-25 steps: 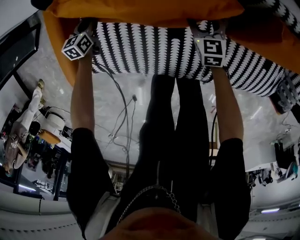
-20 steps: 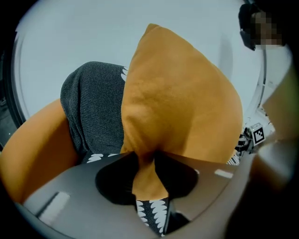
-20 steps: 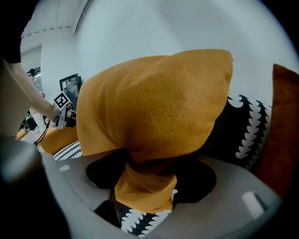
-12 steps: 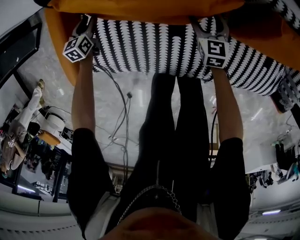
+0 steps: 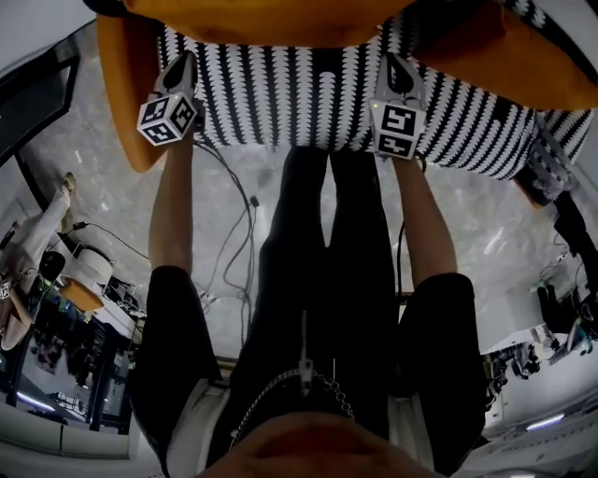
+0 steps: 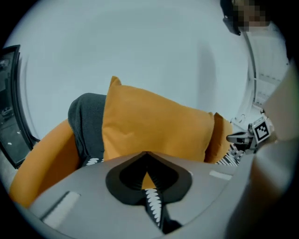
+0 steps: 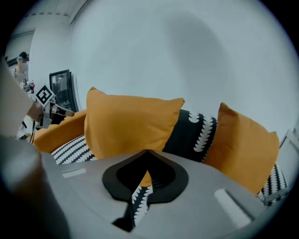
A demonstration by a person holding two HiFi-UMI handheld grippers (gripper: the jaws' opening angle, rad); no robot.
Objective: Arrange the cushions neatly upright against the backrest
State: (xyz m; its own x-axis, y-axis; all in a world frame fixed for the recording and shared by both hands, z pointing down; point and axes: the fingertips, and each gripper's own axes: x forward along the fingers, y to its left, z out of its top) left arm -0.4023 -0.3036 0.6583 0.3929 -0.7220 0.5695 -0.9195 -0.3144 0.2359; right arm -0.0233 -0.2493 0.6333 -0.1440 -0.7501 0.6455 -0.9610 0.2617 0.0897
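A wide black-and-white patterned cushion (image 5: pixel 308 89) lies across the sofa under the orange cushions (image 5: pixel 262 17). My left gripper (image 5: pixel 184 63) sits at its near left edge and my right gripper (image 5: pixel 392 63) at its near right part. In the left gripper view the left gripper (image 6: pixel 146 155) is shut, with a strip of patterned fabric (image 6: pixel 153 205) pinched between its jaws. An orange cushion (image 6: pixel 154 126) stands upright behind it. The right gripper (image 7: pixel 147 152) is shut the same way on patterned fabric (image 7: pixel 139 198). Beyond it two orange cushions (image 7: pixel 128 121) (image 7: pixel 243 144) flank a dark patterned one (image 7: pixel 196 133).
A dark grey cushion (image 6: pixel 86 123) leans by the orange armrest (image 6: pixel 44 158). A white wall (image 7: pixel 177 51) rises behind the sofa. Cables (image 5: pixel 245 233) trail over the pale floor by my legs. A person (image 5: pixel 33 252) stands far left near shelving.
Both grippers have shifted a little toward me and inward along the patterned cushion's edge. More of the patterned cushion now shows below the orange cushions.
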